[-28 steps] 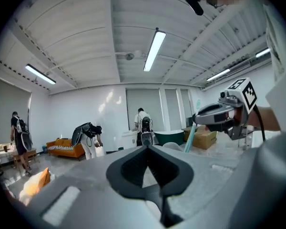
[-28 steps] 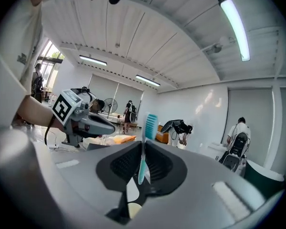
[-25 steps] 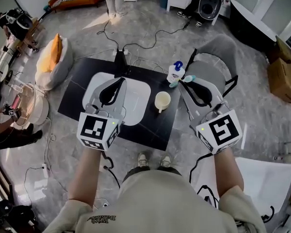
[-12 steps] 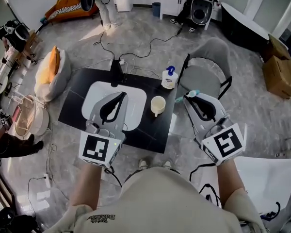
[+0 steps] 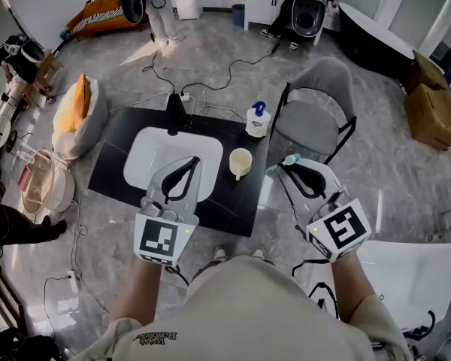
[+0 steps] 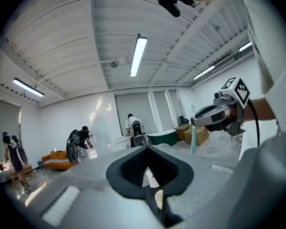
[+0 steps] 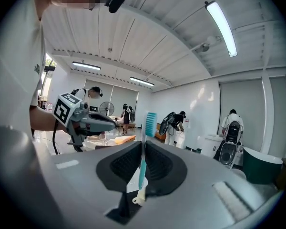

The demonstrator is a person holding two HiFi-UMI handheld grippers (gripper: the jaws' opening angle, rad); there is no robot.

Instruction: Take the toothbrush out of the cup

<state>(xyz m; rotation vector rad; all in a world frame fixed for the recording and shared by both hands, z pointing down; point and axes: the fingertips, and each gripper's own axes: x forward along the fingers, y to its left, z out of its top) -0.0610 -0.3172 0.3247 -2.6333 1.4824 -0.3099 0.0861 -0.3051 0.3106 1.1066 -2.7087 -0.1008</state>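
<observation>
A cream cup (image 5: 240, 162) stands on the black table (image 5: 116, 168), right of a white basin (image 5: 146, 153); nothing sticks out of it. My right gripper (image 5: 288, 165) hangs off the table's right edge, to the right of the cup, shut on a teal toothbrush (image 5: 289, 159). In the right gripper view the toothbrush (image 7: 142, 168) stands upright between the pads of that gripper (image 7: 143, 144), bristles on top. My left gripper (image 5: 189, 162) hovers over the basin's near edge, shut and holding nothing. In the left gripper view its jaws (image 6: 149, 148) meet, and the cup (image 6: 158, 199) shows through the gap.
A soap pump bottle (image 5: 257, 119) stands at the table's far right corner. A grey chair (image 5: 312, 115) is right of the table, and cables run across the floor behind it. People and gear stand at the room's far side. A white sheet (image 5: 406, 277) lies at the lower right.
Both grippers have drawn back toward me from the table. The right one carried the toothbrush away from the cup and bottle, past the table's right edge.
</observation>
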